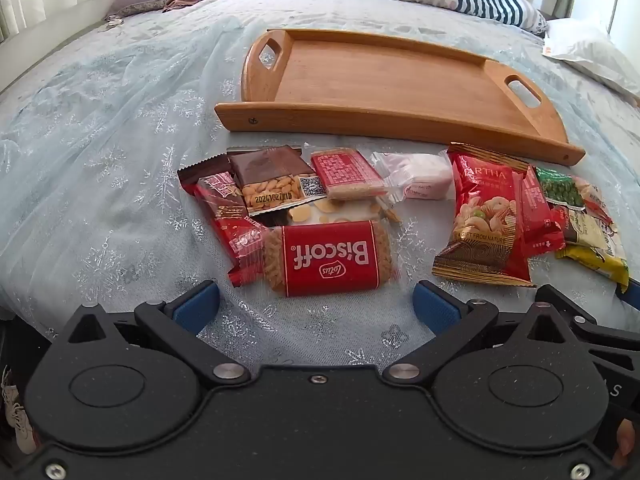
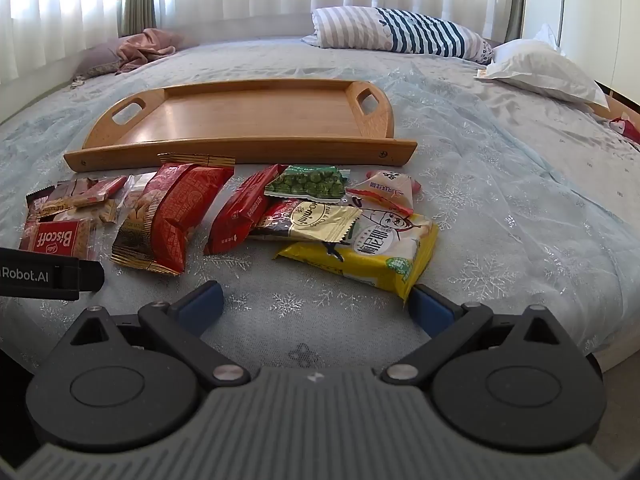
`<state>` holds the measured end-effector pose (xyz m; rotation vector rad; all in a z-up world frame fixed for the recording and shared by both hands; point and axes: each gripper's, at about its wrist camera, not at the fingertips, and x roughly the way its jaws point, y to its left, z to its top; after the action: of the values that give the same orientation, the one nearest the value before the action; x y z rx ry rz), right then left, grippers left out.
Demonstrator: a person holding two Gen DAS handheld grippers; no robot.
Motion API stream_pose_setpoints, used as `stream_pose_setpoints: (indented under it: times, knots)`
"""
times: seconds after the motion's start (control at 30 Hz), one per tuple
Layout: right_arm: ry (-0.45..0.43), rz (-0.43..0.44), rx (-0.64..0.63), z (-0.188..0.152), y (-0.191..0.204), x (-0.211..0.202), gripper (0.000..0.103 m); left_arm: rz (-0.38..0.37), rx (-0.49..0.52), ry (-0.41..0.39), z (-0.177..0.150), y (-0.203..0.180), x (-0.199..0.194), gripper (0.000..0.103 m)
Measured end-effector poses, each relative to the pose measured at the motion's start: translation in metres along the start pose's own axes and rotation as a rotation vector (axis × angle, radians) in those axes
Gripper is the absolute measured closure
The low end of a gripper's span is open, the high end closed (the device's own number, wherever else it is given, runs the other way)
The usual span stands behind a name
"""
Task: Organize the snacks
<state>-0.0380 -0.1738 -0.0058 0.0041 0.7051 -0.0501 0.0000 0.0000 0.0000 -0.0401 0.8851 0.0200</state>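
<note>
Crinkly foil snack packets before smooth wooden tray; both tongs spread apart, empty.

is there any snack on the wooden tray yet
No, the wooden tray shows only bare wood, and snacks like the Biscoff pack lie on the bedspread before it.

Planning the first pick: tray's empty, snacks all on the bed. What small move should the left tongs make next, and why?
Probably ease the left tongs forward over the Biscoff pack. They are open, holding nothing, and that pack lies nearest, straight ahead between the pads. The wooden tray beyond holds no snacks yet.
</note>
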Motion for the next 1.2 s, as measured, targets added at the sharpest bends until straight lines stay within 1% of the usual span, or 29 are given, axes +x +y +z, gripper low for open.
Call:
stream_pose_setpoints:
  times: [0.13, 1.2]
  knots:
    - [0.0, 0.001, 0.0, 0.0, 0.0, -0.0001, 0.0, 0.009, 0.008, 0.004, 0.0, -0.0003, 0.0003, 0.0]
    - [0.0, 0.0, 0.0, -0.0008, 0.0007, 0.0004, 0.0, 0.011, 0.01, 0.005, -0.0001, -0.0001, 0.0004, 0.0]
